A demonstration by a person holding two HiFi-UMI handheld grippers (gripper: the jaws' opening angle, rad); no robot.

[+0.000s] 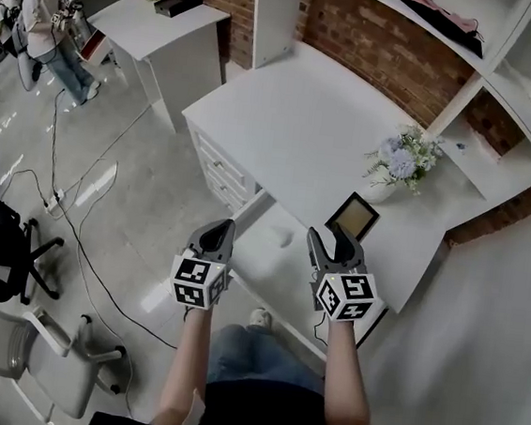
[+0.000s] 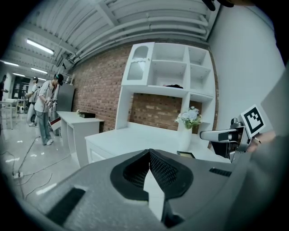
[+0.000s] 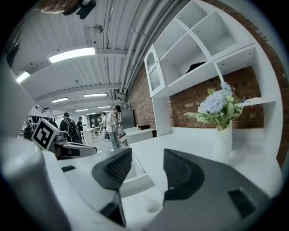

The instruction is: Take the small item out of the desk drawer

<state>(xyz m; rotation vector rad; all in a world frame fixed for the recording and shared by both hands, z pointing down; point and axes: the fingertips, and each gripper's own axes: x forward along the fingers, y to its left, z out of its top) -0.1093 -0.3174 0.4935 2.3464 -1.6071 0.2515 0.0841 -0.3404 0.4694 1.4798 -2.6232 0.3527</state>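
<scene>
My left gripper [image 1: 217, 237] is closed on nothing and my right gripper [image 1: 334, 246] gapes, both over the open drawer [image 1: 255, 264]. I'd say I'm reaching; next, lower the right onto the small item [image 1: 286, 240].

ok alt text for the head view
Seen from above, a person holds the left gripper and right gripper over an open drawer with a small white item inside. A flower vase and picture frame sit on the white desk.
</scene>
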